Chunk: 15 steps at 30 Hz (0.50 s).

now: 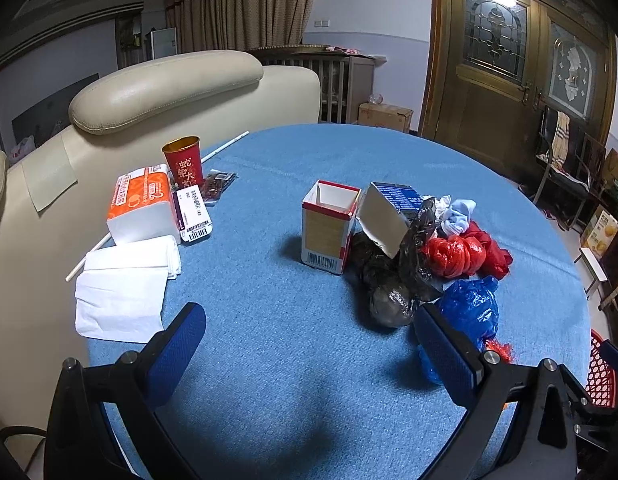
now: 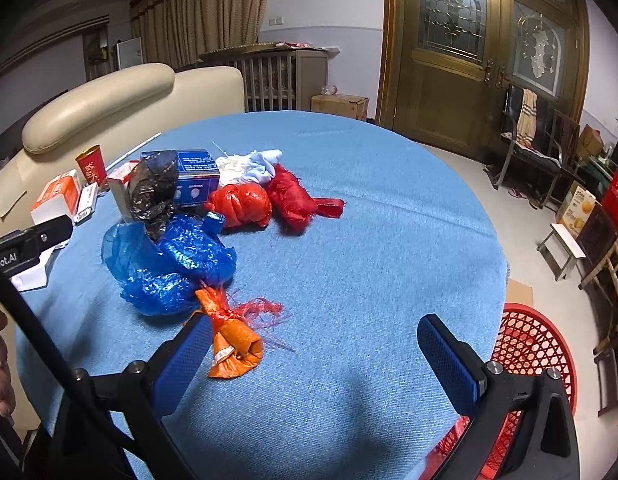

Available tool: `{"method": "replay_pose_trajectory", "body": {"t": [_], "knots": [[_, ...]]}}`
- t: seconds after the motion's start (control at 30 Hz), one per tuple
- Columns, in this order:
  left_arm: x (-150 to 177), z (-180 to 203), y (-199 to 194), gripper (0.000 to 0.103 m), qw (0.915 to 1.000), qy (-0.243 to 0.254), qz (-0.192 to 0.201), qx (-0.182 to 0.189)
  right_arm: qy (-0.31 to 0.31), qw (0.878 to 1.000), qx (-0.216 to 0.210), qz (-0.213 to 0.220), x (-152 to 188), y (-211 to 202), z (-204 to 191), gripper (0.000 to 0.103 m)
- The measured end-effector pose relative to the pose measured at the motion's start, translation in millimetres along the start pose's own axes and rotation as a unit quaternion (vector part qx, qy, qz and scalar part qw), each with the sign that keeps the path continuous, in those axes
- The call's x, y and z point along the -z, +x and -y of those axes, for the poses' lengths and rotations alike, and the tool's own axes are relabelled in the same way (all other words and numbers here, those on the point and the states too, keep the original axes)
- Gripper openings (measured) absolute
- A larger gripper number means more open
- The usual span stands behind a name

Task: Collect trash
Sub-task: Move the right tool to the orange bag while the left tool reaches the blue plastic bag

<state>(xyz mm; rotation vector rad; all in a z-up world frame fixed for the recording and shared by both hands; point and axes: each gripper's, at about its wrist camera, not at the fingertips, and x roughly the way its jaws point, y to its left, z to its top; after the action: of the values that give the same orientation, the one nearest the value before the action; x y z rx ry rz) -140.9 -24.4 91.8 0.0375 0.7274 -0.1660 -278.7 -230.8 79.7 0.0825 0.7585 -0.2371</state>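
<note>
left wrist view showed a round tabletop (image 1: 293, 344) under nubby blue cloth, beside a cream leather sofa (image 1: 165, 88) and brown glazed doors (image 1: 509, 64). both the left tongs (image 1: 309, 344) and right tongs (image 2: 315, 356) gaped wide, holding nothing. trash sat mid-table: two red knotted plastic bags (image 2: 265, 200), one crinkled blue bag (image 2: 177, 264), one black bag (image 1: 389, 280), one orange bundle (image 2: 233, 344) and two open cartons (image 1: 329, 226). a red lattice basket (image 2: 533, 344) stood at the table's edge.

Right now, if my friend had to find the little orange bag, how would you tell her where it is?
Start at the round table with the blue cloth and find the crumpled blue bag on the near edge of the trash pile. The orange bag lies just in front of it, nearest the right gripper. It alone is orange, knotted with a frayed red tuft.
</note>
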Motion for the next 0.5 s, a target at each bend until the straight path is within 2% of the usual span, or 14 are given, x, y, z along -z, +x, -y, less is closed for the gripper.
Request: {"method": "replay_pose_trajectory", "body": {"t": [0.17,0.4,0.5], "knots": [[4,-9,-6,0.103,1.0,-0.005,0.007,-0.004,-0.004,1.0,-0.008,0.003,-4,-2,-3,0.103],[12,-37,-5,0.103,0.9992,-0.037,0.005,-0.016,-0.041,0.997,-0.071,-0.012,-5,12,-31,0.103],[15,-46,-2,0.103,0.9988,-0.045,0.0,-0.021,-0.053,0.994,-0.088,-0.035,-6,28,-41,0.103]]}}
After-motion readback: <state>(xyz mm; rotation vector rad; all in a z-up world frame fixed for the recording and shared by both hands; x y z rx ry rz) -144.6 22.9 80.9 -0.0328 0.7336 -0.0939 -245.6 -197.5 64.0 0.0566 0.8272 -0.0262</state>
